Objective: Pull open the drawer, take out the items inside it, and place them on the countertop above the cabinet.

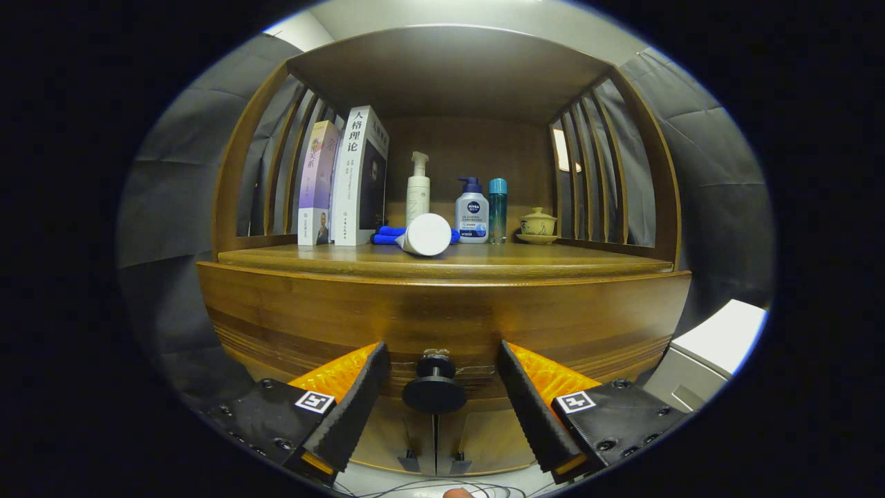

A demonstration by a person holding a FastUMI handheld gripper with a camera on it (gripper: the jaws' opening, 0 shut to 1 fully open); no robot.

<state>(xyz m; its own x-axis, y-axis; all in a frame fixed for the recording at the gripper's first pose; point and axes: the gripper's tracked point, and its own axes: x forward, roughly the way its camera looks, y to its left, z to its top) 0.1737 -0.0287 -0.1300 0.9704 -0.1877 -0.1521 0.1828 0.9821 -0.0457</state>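
Observation:
A wooden cabinet faces me, its drawer front (442,321) closed under the countertop (442,261). A round dark knob (434,391) sticks out of the drawer front, right between my two fingers. My gripper (442,370) is open, its fingers standing on either side of the knob with a gap to each. On the countertop lie a white tube (425,235) and a blue item (388,235) behind it. What is inside the drawer is hidden.
Two books (346,180) stand at the countertop's left. A white pump bottle (417,188), a blue-and-white bottle (472,211), a teal bottle (497,209) and a small lidded cup (538,225) line the back. Slatted sides and a shelf roof enclose the space. A white box (719,342) sits at the right.

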